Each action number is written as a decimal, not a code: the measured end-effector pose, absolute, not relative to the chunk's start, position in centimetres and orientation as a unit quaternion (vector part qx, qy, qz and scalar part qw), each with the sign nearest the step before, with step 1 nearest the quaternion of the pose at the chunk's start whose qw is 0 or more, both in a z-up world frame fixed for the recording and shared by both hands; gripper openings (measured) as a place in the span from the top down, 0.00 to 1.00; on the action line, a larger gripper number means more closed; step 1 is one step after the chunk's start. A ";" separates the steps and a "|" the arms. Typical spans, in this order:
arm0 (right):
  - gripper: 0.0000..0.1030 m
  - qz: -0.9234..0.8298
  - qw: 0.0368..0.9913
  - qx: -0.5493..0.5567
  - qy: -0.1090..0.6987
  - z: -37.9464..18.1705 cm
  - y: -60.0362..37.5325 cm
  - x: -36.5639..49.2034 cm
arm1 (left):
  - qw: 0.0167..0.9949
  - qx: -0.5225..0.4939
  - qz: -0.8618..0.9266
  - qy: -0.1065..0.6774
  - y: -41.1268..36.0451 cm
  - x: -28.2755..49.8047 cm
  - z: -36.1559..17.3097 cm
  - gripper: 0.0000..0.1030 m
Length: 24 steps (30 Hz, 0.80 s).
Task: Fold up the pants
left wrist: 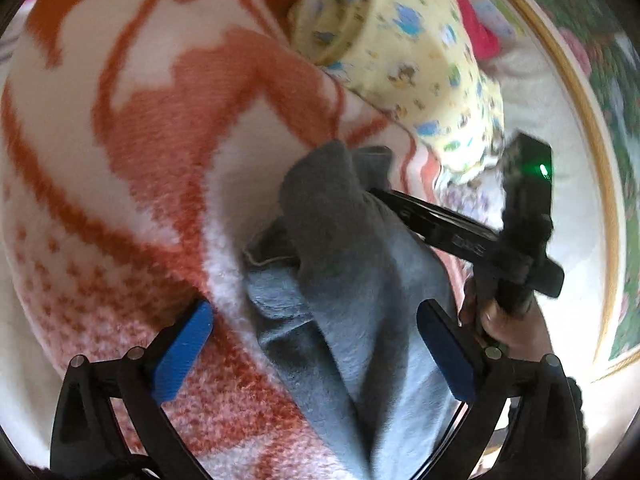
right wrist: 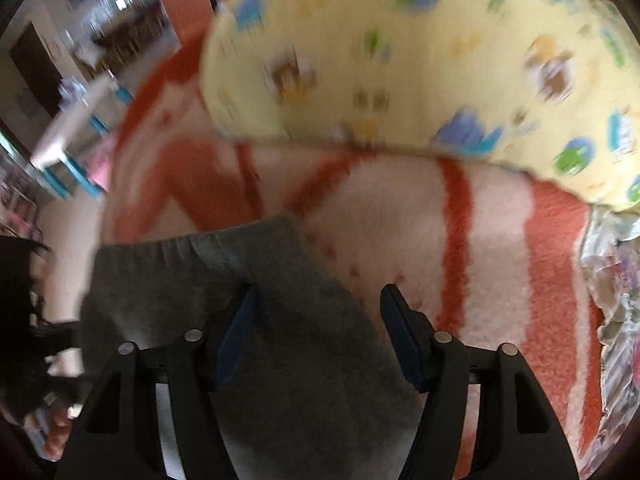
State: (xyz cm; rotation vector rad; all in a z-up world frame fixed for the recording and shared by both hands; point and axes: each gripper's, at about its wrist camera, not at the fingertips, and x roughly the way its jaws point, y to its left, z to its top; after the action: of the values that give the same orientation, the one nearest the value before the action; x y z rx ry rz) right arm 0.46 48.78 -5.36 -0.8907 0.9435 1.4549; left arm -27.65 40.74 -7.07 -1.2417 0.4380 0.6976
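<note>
Pants (left wrist: 348, 280), grey and fleecy, lay bunched on an orange-and-white patterned blanket (left wrist: 152, 168), running between the spread blue pads of the left gripper (left wrist: 316, 356), which was released. The right gripper (right wrist: 320, 336) angled in from the right over the cloth, its jaws likewise parted around the fabric. A yellow printed pillow (right wrist: 400, 52) sat on the blanket beyond.

Bright daylight, washed out to white glare at the right of the left view. Both views bend strongly toward dark round edges. The right view is smeared with motion blur, worst on the yellow cloth (right wrist: 420, 52) at the far side.
</note>
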 end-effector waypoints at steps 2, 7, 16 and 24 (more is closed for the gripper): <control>0.65 0.621 0.565 -0.362 0.404 -5.6 48.5 0.7 | 0.743 -0.554 0.315 0.202 40.9 -27.4 -7.0 0.01; 0.90 0.631 0.563 -0.314 0.432 -5.0 46.9 1.8 | 0.763 -0.526 0.318 0.200 40.8 -26.9 -6.7 0.06; 0.91 0.641 0.603 -0.236 0.413 -0.9 42.1 1.7 | 0.782 -0.538 0.264 0.171 40.5 -27.1 -6.2 0.72; 0.91 0.635 0.651 -0.132 0.395 3.7 33.6 3.5 | 0.824 -0.509 0.199 0.147 36.1 -24.5 -1.8 0.74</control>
State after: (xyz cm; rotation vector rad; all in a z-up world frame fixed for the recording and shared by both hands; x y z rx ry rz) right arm 3.47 33.59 3.67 -0.2996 0.8969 1.4420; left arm -24.49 36.13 -1.77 -1.0830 0.3115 0.4224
